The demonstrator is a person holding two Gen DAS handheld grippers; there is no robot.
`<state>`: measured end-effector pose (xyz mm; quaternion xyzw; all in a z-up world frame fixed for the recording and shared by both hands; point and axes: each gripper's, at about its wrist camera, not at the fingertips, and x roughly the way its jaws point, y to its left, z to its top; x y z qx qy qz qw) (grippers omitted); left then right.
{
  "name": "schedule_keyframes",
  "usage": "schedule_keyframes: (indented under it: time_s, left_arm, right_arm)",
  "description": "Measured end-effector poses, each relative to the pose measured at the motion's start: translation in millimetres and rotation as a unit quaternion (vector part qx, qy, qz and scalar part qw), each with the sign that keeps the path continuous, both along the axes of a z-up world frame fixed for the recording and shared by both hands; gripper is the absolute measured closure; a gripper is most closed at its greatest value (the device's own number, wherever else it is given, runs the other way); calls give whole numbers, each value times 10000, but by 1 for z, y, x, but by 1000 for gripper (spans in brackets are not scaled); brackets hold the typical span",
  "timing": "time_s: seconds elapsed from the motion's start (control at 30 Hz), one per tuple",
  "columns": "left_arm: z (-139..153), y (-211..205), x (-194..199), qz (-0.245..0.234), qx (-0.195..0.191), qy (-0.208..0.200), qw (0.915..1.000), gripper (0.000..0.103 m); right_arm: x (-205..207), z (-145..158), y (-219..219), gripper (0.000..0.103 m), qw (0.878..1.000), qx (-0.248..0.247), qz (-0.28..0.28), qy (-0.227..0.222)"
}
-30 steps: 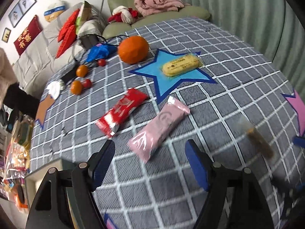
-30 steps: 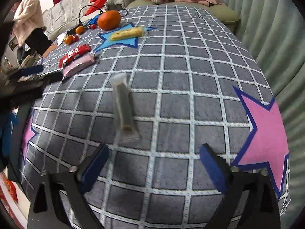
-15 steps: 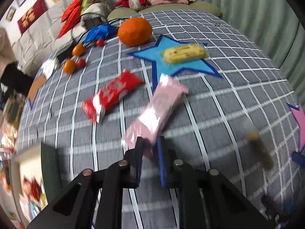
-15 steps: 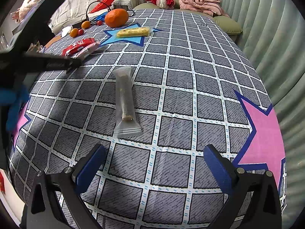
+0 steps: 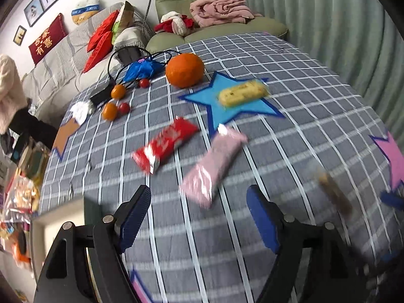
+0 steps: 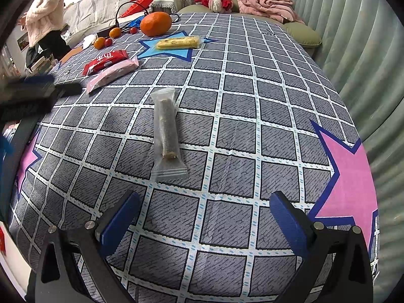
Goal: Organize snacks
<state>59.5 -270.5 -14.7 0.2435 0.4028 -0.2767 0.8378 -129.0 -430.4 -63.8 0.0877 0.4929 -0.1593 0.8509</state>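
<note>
Four wrapped snacks lie on the counter (image 6: 252, 80), which is covered in a grey checked cloth with star patches. Largest of the loose things is the orange (image 5: 184, 69), sitting at the far end near the blue star (image 5: 227, 106). On that star rests the yellow biscuit bar (image 5: 242, 93) in its clear wrapper. Nearer, the red snack packet (image 5: 165, 146) and the pink snack packet (image 5: 214, 162) lie side by side, close together, both slanting the same way. The pink one's near end sits just ahead of the left gripper (image 5: 199, 217), whose blue fingers (image 5: 133, 214) are spread wide with nothing between them. The clear-wrapped grain bar (image 6: 166, 133) lies alone toward the middle of the counter, well apart from the others, lengthwise ahead of the right gripper (image 6: 204, 222); its fingers (image 6: 287, 222) also stand wide apart and hold nothing. A pink star (image 6: 351, 176) shows at the right edge. Small tangerines (image 5: 118, 91) and cherry tomatoes (image 5: 124, 107) are scattered by a black cable (image 5: 118, 60) at the far left corner.
</note>
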Motion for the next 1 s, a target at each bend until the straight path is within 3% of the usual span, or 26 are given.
schedule_keyframes:
  time_s: [0.17,0.23,0.27,0.3,0.33,0.43,0.57,0.63,0.67,0.7,0.73,0.83,1.0]
  left_arm:
    - [-28,-28,34,159,232,388,9989,22]
    - [-29,-29,39,201,65,396,9990,27]
    - [-31,-29,40,186,-10,490,9986,42]
    - [-30,-29,40,154,-131,655,9976,66]
    - [-30,-29,41,138,-172,730,9971,74]
    - [-29,-27,30,207,32,553,9983,76]
    - [-27,3,-4,421,-17,614,9972,75]
    - [-28,23,-23,562,-69,790,9953,71]
    - [-28,35,-35,619,-141,888,9940,51]
    - [-29,43,-43,648,-185,977,9929,15]
    - [-32,50,-49,676,-201,1074,9917,3]
    - [-42,68,-60,730,-462,1055,9907,0]
    - [-45,68,-62,578,-463,957,9927,0]
  right_arm:
    - [-1,0,1,0,10000,-1,46,-1]
    - [-2,-1,1,0,10000,-11,76,-30]
    - [-2,-1,1,0,10000,-15,82,-41]
    - [-3,-1,2,0,9999,-20,84,-57]
    - [-3,-1,1,0,9999,-25,80,-73]
    - [-3,-1,2,0,9999,-32,72,-88]
    - [-4,0,2,0,9999,-36,69,-92]
    - [-4,-1,2,0,9999,-35,69,-88]
    - [-4,-1,2,0,9999,-35,67,-92]
    - [-4,-1,2,0,9999,-36,66,-95]
    - [-5,-1,2,0,9999,-40,66,-103]
    - [-6,0,3,0,9999,-47,64,-106]
    - [-6,0,3,0,9999,-42,61,-94]
